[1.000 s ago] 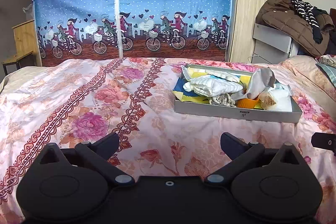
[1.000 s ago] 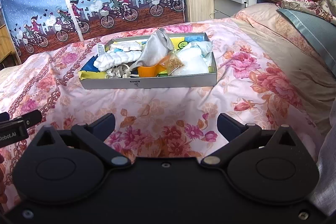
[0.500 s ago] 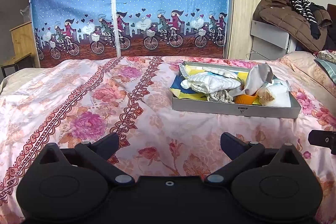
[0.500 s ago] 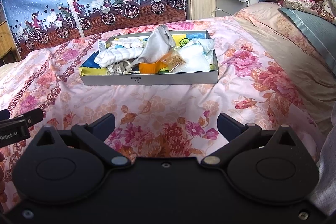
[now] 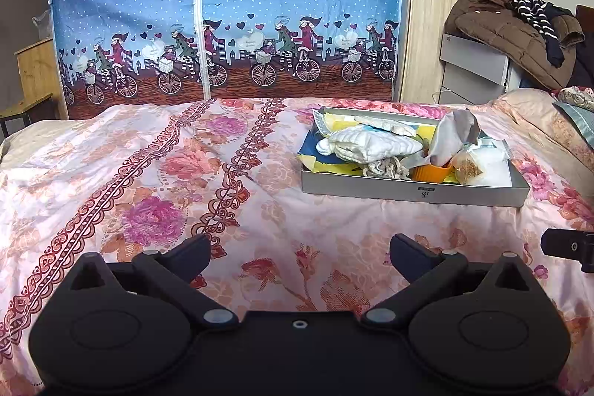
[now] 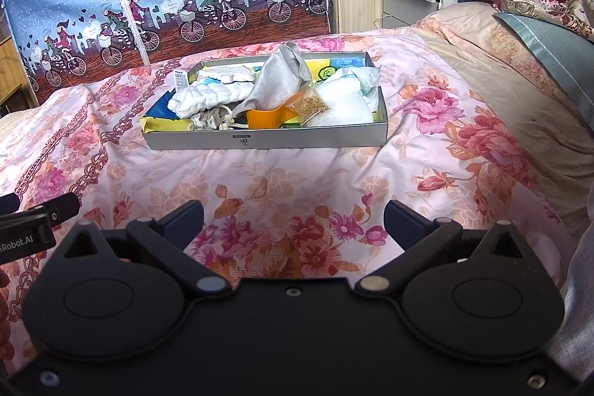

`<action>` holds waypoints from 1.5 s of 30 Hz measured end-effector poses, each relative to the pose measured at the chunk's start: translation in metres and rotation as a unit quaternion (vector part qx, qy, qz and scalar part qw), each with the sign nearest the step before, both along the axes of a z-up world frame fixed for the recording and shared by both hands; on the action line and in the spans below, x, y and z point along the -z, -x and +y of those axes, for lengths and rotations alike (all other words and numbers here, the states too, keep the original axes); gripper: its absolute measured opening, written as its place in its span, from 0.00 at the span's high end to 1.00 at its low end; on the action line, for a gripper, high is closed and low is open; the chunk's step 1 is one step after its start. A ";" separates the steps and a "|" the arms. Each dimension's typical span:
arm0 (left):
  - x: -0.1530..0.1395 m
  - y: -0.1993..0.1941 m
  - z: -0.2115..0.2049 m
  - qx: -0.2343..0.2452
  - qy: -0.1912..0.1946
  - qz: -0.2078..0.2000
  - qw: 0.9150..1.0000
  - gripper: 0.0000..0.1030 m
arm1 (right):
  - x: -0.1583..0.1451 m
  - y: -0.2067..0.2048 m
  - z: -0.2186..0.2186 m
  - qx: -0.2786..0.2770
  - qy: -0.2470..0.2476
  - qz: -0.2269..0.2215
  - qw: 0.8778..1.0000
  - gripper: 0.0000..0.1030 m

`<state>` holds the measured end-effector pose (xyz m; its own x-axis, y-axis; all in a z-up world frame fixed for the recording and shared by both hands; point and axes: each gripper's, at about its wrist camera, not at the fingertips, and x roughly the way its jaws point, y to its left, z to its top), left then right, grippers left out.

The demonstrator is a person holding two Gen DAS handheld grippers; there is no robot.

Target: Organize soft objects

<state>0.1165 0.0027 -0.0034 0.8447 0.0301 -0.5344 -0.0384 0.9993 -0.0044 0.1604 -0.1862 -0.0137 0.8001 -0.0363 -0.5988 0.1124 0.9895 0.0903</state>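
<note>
Claws point(image 5: 299, 253) point(image 6: 293, 219) spread above floral bedspread point(image 5: 148, 180)

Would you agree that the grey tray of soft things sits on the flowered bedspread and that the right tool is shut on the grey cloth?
Not quite. The right tool is open and empty, short of the grey tray; the grey cloth lies in it, as the right wrist view shows. The tray does sit on the flowered bedspread.

Grey tray point(image 6: 304, 139) flat on bed, heaped: white ribbed cloth point(image 6: 208, 97) left, grey cloth point(image 6: 276, 80) draped over orange cup point(image 6: 261, 117), seed bag point(image 6: 312, 104), white pouch point(image 6: 349, 99) right.
</note>
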 end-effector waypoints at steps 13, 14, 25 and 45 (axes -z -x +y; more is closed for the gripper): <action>0.000 0.000 -0.001 0.003 0.000 0.002 1.000 0.01 | 0.001 0.000 0.001 0.001 -0.002 0.001 1.000 0.00; 0.000 0.000 -0.001 0.003 0.000 0.002 1.000 0.01 | 0.001 0.000 0.001 0.001 -0.002 0.001 1.000 0.00; 0.000 0.000 -0.001 0.003 0.000 0.002 1.000 0.01 | 0.000 0.000 0.001 0.002 -0.002 0.001 1.000 0.00; 0.000 0.000 -0.002 0.004 -0.001 0.004 1.000 0.01 | 0.004 0.002 0.002 0.002 -0.005 0.004 1.000 0.00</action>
<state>0.1169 0.0010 -0.0030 0.8405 0.0241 -0.5413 -0.0302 0.9995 -0.0024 0.1588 -0.1838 -0.0178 0.7953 -0.0334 -0.6054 0.1176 0.9880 0.1000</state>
